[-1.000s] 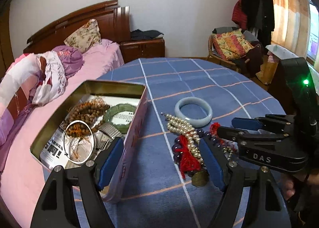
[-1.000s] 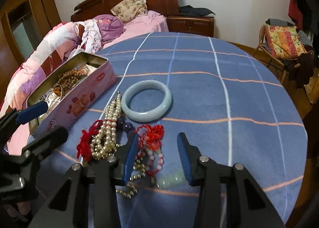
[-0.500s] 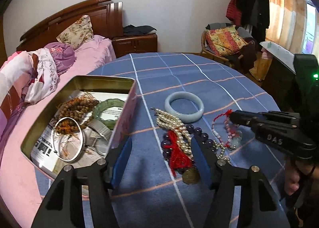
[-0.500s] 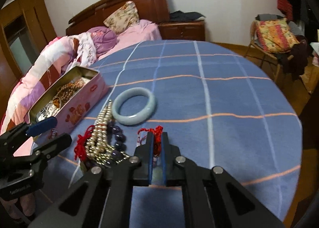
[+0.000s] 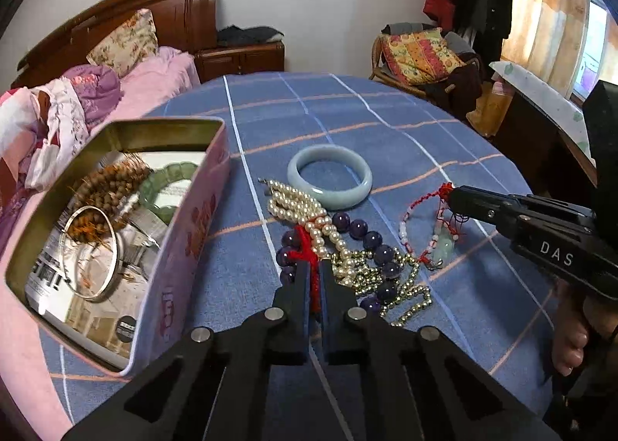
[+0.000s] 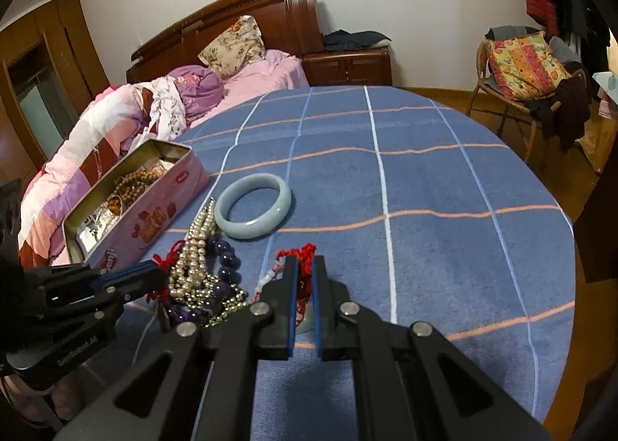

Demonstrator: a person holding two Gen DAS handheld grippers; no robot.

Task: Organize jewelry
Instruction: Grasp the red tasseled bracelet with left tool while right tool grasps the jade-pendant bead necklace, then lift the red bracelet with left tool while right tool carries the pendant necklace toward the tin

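Left of the jewelry heap stands the open pink tin (image 5: 181, 248) (already part-filled). The left claw (image 5: 314, 279) has just clamped onto the heap's red tassel (image 5: 305, 253). Right of the heap, the right claw (image 6: 303, 267) pinches the red-cord bracelet (image 5: 425, 224).

Both grippers clamped, angled downward.
Left gripper (image 5: 314, 267) jaws have just closed; right gripper (image 6: 304, 261) at frame centre, fingers pinched together.

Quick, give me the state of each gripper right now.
Left gripper: jaws have just closed, shut on the red tassel in the bead pile.
Right gripper: shut on the red cord bracelet.
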